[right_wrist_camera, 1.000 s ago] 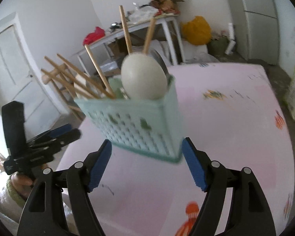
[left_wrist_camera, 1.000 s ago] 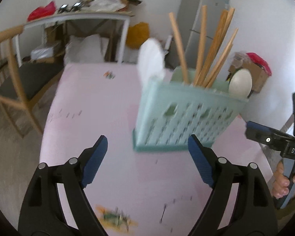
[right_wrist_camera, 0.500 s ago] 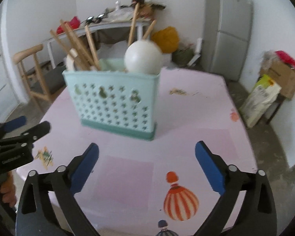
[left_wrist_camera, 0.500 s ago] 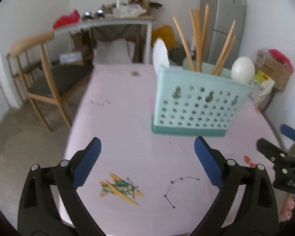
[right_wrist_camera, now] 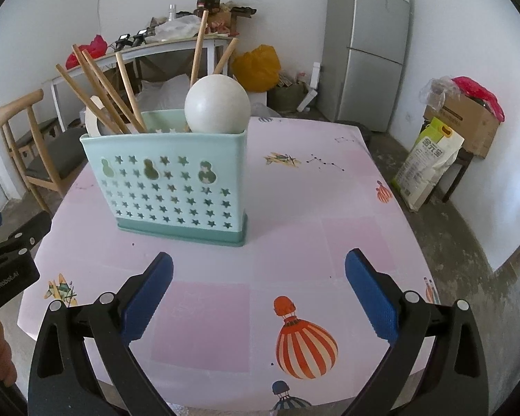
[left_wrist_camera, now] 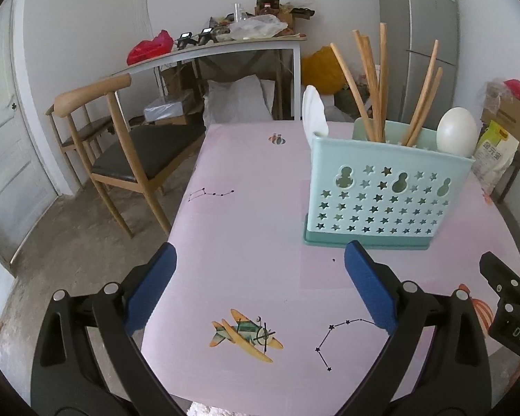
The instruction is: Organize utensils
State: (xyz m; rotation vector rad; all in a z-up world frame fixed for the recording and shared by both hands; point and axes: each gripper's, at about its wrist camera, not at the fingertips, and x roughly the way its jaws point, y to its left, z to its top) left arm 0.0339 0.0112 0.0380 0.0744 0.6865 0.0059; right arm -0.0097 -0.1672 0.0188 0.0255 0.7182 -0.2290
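Note:
A mint-green utensil caddy [left_wrist_camera: 384,190] with star-shaped holes stands upright on the pink table [left_wrist_camera: 246,228]; it also shows in the right wrist view [right_wrist_camera: 176,187]. Several wooden chopsticks [left_wrist_camera: 374,86] and two white spoons [left_wrist_camera: 457,130] stand in it. In the right wrist view the chopsticks [right_wrist_camera: 100,86] lean left and one spoon bowl [right_wrist_camera: 217,104] faces me. My left gripper [left_wrist_camera: 260,291] is open and empty, in front of the caddy and apart from it. My right gripper [right_wrist_camera: 260,294] is open and empty, also short of the caddy.
A wooden chair [left_wrist_camera: 121,138] stands left of the table. A cluttered white desk [left_wrist_camera: 225,48] and a grey fridge [right_wrist_camera: 374,45] stand at the back wall. A cardboard box [right_wrist_camera: 468,121] and a yellow-green bag [right_wrist_camera: 430,163] sit at the right.
Both grippers have drawn back from the caddy and opened wider. The caddy now stands still and upright on the table, farther from both cameras.

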